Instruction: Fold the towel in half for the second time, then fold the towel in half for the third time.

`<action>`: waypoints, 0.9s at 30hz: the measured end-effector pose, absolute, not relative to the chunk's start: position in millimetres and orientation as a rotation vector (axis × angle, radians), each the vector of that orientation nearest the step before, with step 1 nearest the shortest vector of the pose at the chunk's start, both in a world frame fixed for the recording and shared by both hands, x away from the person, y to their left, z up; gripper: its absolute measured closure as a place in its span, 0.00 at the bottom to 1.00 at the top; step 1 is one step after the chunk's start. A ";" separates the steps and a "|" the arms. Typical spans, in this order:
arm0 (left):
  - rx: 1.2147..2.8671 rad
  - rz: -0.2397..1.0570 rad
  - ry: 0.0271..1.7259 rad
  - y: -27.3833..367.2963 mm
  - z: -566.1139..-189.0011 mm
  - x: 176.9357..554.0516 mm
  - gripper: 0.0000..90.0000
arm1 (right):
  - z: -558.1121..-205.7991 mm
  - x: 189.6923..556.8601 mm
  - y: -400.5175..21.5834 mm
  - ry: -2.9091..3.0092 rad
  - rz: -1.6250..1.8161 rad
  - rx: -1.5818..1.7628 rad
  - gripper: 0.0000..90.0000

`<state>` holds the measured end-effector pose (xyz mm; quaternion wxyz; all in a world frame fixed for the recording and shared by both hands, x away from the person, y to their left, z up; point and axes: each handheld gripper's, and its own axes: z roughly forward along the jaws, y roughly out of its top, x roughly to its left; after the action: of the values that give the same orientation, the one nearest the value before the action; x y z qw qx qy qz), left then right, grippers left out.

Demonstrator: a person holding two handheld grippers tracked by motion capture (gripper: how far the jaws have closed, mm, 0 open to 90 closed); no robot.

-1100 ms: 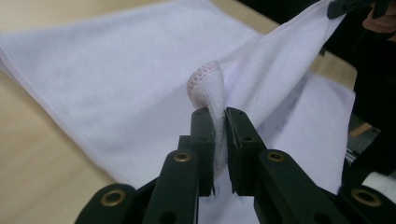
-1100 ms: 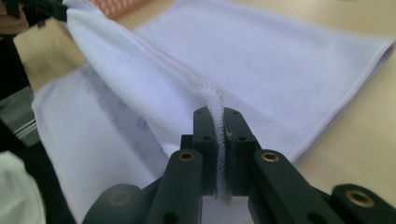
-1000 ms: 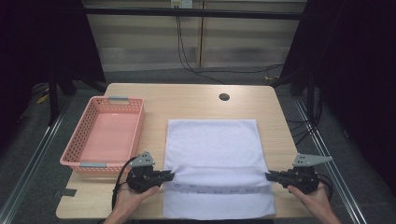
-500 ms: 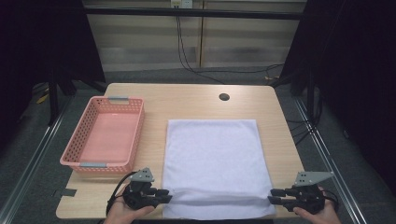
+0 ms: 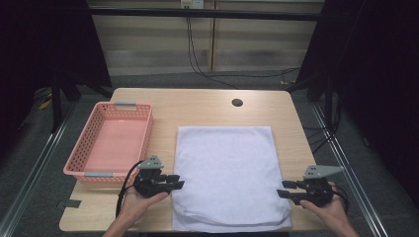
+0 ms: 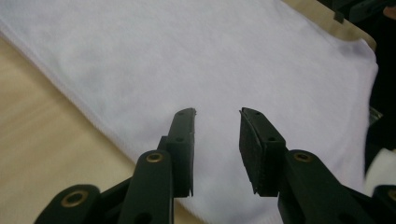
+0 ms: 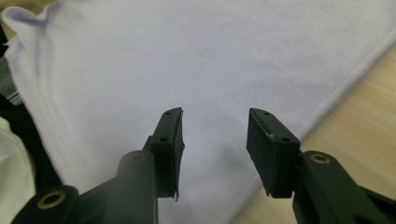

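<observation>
On the wooden table (image 5: pixel 207 101), a white towel (image 5: pixel 227 173) is being left lying flat, folded, its near edge reaching the table's front edge, where it is slightly rumpled. Beside the towel's left edge, near its front corner, the left claw (image 5: pixel 174 181) is being held in the person's left hand (image 5: pixel 136 202), its jaws pointed toward the cloth. Both jaws are being shown apart in the left gripper view (image 6: pixel 217 135), with nothing pinched between them; they have just been opening, and the towel (image 6: pixel 224 60) is being seen beyond and beneath them, not pressed by the pads. At the towel's right edge, across from the first, the right claw (image 5: pixel 285 189) is being held in the right hand (image 5: pixel 328 207), likewise aimed inward at the cloth. Its jaws are also being held apart in the right gripper view (image 7: pixel 214 140), having just been opening, with no fabric clamped; the towel (image 7: pixel 187 56) is spread below them, its hemmed edge running along bare wood. A pink plastic basket (image 5: pixel 91 136) is being kept at the table's left side, just apart from the towel. A small round hole (image 5: pixel 237 102) is being seen near the far edge.
</observation>
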<state>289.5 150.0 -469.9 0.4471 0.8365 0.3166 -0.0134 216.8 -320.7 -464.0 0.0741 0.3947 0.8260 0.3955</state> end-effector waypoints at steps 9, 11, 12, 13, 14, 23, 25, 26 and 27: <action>2.124 -0.026 0.848 133.7 -491.6 330.4 0.71 | -485.1 269.9 -298.0 2.488 1.095 1.201 0.59; 2.142 0.007 0.855 129.9 -494.2 333.8 0.71 | -490.1 281.3 -294.7 2.472 1.057 1.224 0.59; 2.140 -0.012 0.852 128.4 -495.7 335.1 0.71 | -492.1 286.5 -292.8 2.467 1.051 1.233 0.58; 2.160 -0.005 0.845 126.7 -497.9 335.9 0.70 | -493.5 291.0 -290.7 2.465 1.031 1.232 0.58; 2.166 0.013 0.824 125.8 -499.4 335.8 0.71 | -494.9 294.6 -288.6 2.456 1.028 1.220 0.58; 2.195 0.061 0.803 119.5 -498.4 329.1 0.68 | -494.0 285.0 -281.4 2.455 0.916 1.193 0.67; 2.214 0.085 0.790 117.6 -497.7 325.0 0.73 | -493.8 277.5 -284.7 2.467 0.934 1.181 0.78; 2.230 0.109 0.782 116.3 -497.4 322.8 0.78 | -493.5 273.0 -285.8 2.461 0.929 1.188 0.82; 2.236 0.122 0.770 114.6 -497.1 320.5 0.84 | -493.3 268.9 -286.7 2.468 0.935 1.181 0.84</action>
<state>320.5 114.6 -497.1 0.3770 0.8746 0.3012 0.0476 268.9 -286.7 -493.3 0.1247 0.4054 0.8469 0.3207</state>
